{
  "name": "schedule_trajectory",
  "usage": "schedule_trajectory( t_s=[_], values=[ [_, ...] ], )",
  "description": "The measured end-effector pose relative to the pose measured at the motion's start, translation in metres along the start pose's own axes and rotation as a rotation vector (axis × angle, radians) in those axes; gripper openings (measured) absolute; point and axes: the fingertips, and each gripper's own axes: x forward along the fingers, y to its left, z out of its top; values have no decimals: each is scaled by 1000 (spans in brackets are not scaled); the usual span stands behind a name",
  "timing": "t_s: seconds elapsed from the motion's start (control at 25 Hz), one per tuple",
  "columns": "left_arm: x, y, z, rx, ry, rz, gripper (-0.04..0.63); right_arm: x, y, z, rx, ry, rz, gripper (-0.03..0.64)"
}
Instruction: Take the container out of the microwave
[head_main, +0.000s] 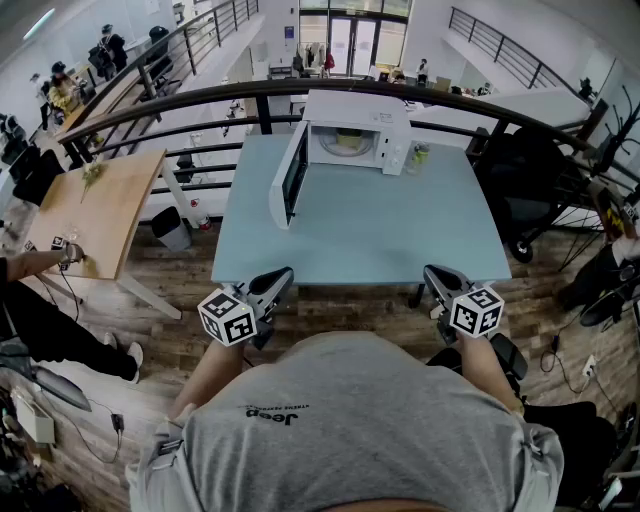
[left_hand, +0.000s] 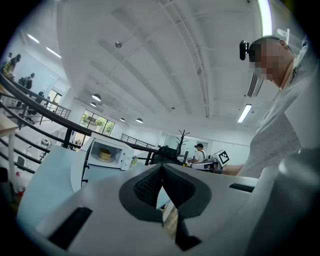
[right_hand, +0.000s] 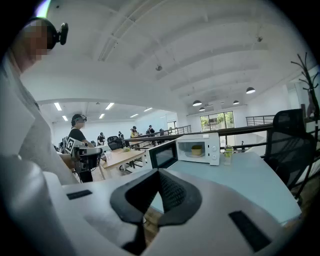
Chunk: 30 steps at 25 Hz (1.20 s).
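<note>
While I hold both grippers at the near edge of the pale blue surface (head_main: 350, 235), the task has not begun. The left gripper (head_main: 281, 276) has its fingers clenched together on nothing. The right gripper (head_main: 434, 273) is the same, fingers pressed shut and empty.

The container (head_main: 350, 141), a small yellowish bowl-like thing, sits inside the white microwave (head_main: 392, 125). The microwave stands at the far edge of the surface, straight ahead of me and well apart from both grippers. Its door (head_main: 290, 176) is already swung open on the left side and juts toward me.

The container looks round, so I judge there is no long side to line up with. Both grippers seem about equally far from it. The open door stands roughly in line with the left gripper, so the right gripper appears to have the freer path into the cavity. Either way the fingers must open first. A small bottle (head_main: 418, 156) stands just beside the microwave's right side.
</note>
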Motion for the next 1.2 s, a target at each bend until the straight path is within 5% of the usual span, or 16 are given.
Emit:
schedule_trajectory(
  t_s=[1.2],
  values=[
    [107,-69,-25,-4,103,-19,18,-53,-71,-26,26,-6,111,17]
  ],
)
